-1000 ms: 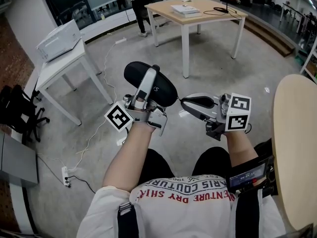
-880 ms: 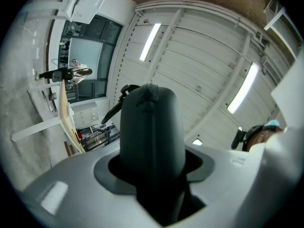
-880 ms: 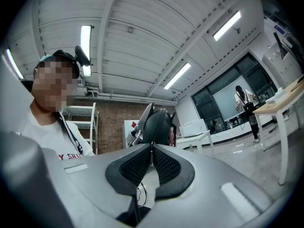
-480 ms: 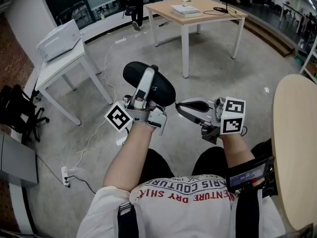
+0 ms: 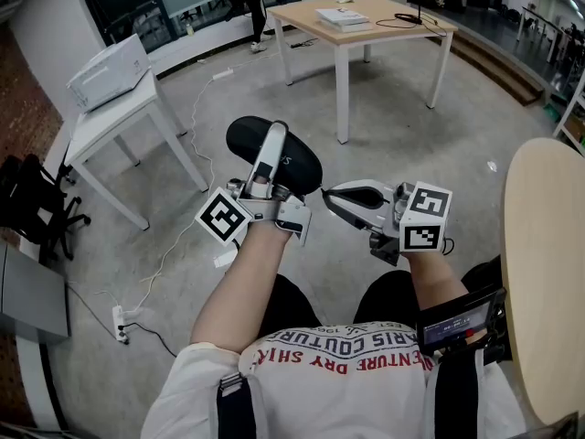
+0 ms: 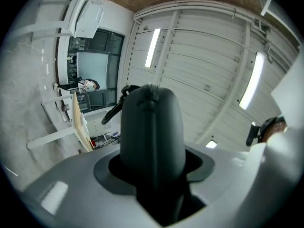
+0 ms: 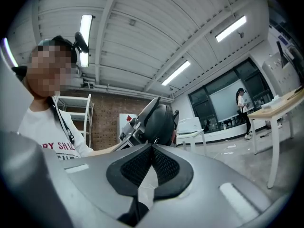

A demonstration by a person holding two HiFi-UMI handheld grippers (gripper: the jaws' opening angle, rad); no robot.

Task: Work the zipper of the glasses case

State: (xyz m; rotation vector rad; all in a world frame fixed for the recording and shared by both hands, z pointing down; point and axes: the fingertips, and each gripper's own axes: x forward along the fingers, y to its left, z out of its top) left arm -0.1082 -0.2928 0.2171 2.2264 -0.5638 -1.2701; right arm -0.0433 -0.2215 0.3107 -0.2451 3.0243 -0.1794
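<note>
The left gripper [image 5: 274,144] clamped the black glasses case [image 5: 300,166] across its body. It held the case up in the air before the person's lap, above the floor [image 5: 402,135], probably to steady it and turn its end toward the other hand. The right gripper [image 5: 329,195], its jaws just closed together, met that end at the seam. It was seemingly after the zipper pull, too small to make out.

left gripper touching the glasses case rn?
Touching. The left gripper view shows the glasses case wedged between the left gripper jaws, its dark shell pressed against both pads, no gap.
</note>
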